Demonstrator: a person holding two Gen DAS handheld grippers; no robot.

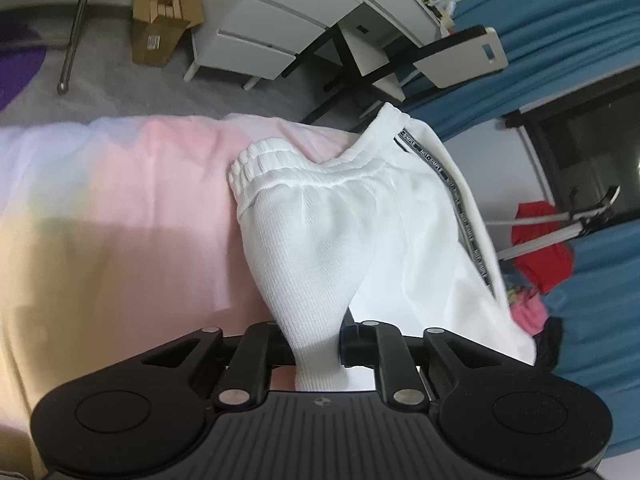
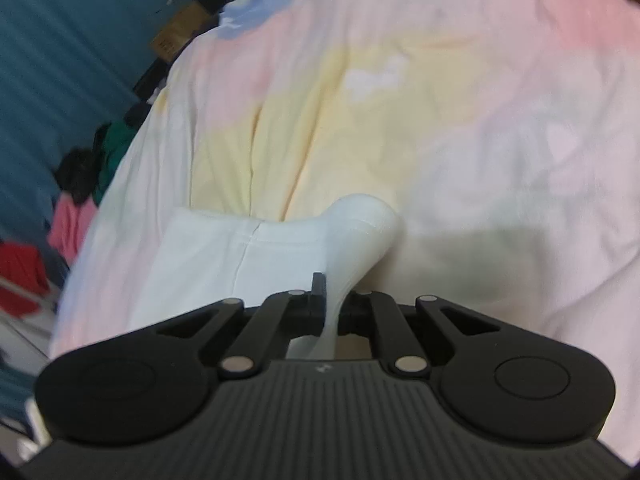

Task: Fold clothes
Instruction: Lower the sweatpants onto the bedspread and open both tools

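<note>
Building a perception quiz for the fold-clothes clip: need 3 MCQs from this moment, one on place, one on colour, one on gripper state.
1. Where does the white garment lie?
A. on the pastel bedsheet
B. inside a drawer
C. on the grey floor

2. What colour are the curtains?
A. yellow
B. blue
C. black

3. What is the left gripper doing?
A. open above the cloth
B. shut on a cardboard box
C. shut on the white garment

Answers:
1 A, the garment spreads over the pink and yellow sheet in both wrist views.
2 B, blue pleated fabric hangs behind the desk.
3 C, a bunched neck of white cloth runs between its fingers; the right gripper pinches white cloth likewise.
</note>
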